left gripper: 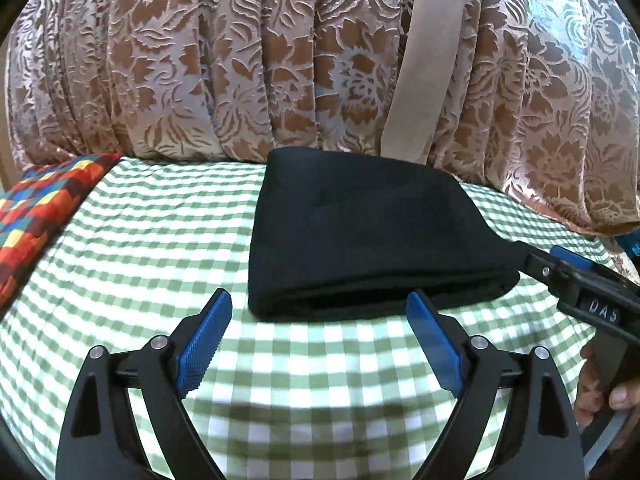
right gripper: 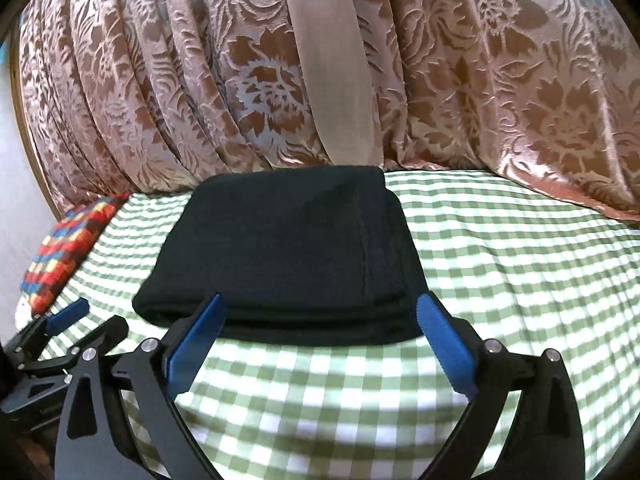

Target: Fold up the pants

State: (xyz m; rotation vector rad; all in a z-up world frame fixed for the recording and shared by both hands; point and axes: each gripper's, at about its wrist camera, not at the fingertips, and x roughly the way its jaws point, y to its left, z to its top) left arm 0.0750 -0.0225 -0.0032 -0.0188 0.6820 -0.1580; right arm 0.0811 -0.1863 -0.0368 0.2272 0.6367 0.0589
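Folded black pants [left gripper: 360, 232] lie on the green gingham cloth [left gripper: 160, 240]; left gripper [left gripper: 320, 344] and right gripper [right gripper: 320, 344] gape wide (both empty).

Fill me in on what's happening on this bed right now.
A person is folding pants with a handheld gripper in each hand. The black pants lie as a compact folded stack on the green checked sheet, its far edge close to the floral curtain. The left gripper and right gripper both have their jaws open just short of the stack's near edge, holding nothing. A multicoloured pillow sits off to the left.
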